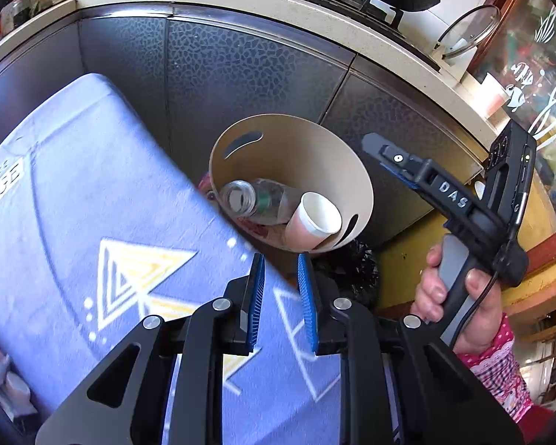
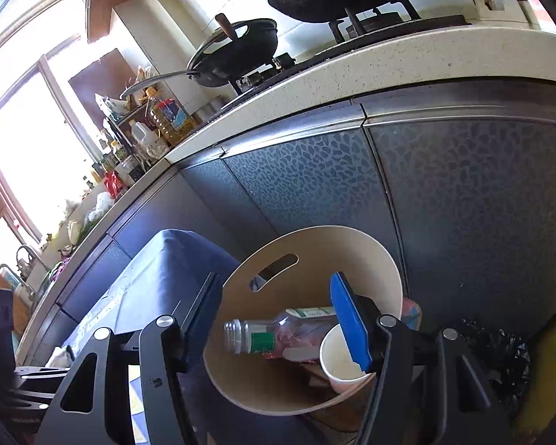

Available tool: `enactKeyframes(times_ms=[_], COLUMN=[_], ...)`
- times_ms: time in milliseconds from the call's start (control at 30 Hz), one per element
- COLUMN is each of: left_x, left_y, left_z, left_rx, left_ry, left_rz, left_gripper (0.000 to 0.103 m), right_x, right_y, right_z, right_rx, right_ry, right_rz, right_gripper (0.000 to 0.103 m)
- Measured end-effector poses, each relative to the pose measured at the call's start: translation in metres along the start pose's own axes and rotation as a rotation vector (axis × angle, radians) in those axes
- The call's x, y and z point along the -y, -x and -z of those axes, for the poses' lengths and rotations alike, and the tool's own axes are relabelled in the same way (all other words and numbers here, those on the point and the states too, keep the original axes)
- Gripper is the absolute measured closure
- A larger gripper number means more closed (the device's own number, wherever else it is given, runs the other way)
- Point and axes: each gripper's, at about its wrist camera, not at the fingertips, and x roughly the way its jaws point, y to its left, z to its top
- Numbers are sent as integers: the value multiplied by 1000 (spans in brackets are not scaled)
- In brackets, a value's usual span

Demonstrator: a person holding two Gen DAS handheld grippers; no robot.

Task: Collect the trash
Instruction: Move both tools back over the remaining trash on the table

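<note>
Dark cabinets (image 2: 463, 193) run along the far side, a blue-clothed table (image 1: 92, 193) sits at the left. Just beside it stands the beige bin (image 2: 352, 244), holding a clear bottle (image 2: 278, 333) and a paper cup (image 2: 337, 359). Right gripper (image 2: 281, 319) hangs open and empty above the bin; left gripper (image 1: 280, 270) stands slightly open, empty.

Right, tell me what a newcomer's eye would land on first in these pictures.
First, the round beige bin on the floor against the dark patterned cabinet doors, holding a clear plastic bottle lying on its side and a white paper cup. Then the blue printed cloth over the surface left of the bin, and the black frying pans on the stove above.
</note>
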Motion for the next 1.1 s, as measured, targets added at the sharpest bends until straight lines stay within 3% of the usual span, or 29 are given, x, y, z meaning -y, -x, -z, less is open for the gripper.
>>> enactKeyframes(times_ms=[400,533,833,933,1100], left_x=[-47,-65,-116,-138,-169], left_y=[83,114,168,183,200], left_z=[102,139,225,249,280], left_rx=[95,126,173,187,191], left_ry=[112,156,287,345,421], left_rz=[-125,-155,-197,-264,-386], left_gripper=[83,82,80,74,73], right_x=[-50,-78,-150,-175,-209], right_y=[43,47,30,25,18], right_z=[39,62,133,157,192], right_rx=[-61,-104,-306,-366,-456], right_ry=[-8,4,81,108,140], right_rz=[-128,-175,-277,-310,-352], right_gripper=[42,46,60,60,60])
